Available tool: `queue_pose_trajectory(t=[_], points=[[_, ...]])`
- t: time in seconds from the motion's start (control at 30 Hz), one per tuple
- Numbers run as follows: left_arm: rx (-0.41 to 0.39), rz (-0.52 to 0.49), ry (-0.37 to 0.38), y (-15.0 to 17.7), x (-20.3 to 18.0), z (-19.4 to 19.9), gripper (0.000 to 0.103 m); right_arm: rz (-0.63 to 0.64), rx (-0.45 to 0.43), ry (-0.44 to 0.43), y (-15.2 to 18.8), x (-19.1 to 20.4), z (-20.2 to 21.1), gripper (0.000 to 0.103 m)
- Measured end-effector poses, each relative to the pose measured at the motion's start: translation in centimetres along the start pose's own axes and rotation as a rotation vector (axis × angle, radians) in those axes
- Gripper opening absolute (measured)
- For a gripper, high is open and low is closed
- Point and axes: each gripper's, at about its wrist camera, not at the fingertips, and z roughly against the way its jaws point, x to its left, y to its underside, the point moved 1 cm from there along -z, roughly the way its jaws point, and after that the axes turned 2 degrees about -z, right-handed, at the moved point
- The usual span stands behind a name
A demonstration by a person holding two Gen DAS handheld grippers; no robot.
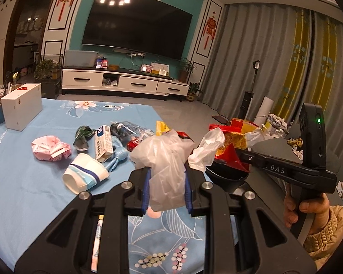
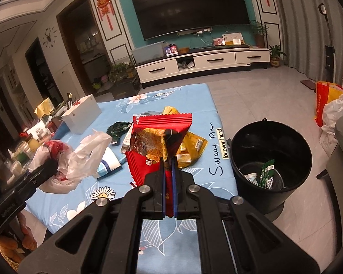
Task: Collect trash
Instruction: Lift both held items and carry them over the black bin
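We held one thing in each tool. Our left gripper [image 1: 167, 189] had its two blue pads [image 1: 146, 189] pressed against a crumpled white plastic bag [image 1: 165, 159], the jaws only partly drawn in around its bulk. Our right gripper [image 2: 168, 191] had its jaws nearly together, pinching the bottom edge of one red snack wrapper [image 2: 157, 141], which stood upright above the fingers.

Just ahead of the left gripper and to its left lay one paper cup [image 1: 84, 175] on its side. Beyond it we counted one toothpaste box [image 1: 103, 142], one dark green wrapper [image 1: 82, 134] and one pink crumpled packet [image 1: 50, 148], all on the blue floral cloth [image 1: 22, 182]. Farther left stood one white box [image 1: 21, 108].

To the right of the right gripper, off the table's edge, stood one black bin [image 2: 271, 157], with one green wrapper [image 2: 267, 171] and a pale scrap inside. Behind the held red wrapper lay one yellow packet [image 2: 192, 148].
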Motion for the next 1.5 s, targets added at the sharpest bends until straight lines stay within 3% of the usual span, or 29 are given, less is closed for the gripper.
queue_pose_trajectory(t=[0.6, 1.1, 1.5], points=[[0.046, -0.085, 0.046, -1.6, -3.8, -4.9, 0.025, -0.109, -0.02, 0.047, 0.0, -5.1, -0.8, 0.005], [0.149, -0.131, 0.103, -1.8, -6.8, -11.9, 0.025, -0.255, -0.032, 0.117, 1.1, -11.8, -1.2, 0.006], [0.242, -0.149, 0.19, -2.3, -10.7, -19.9, 0.025, -0.403, -0.006, 0.157, 2.4, -17.8, -2.9, 0.006]])
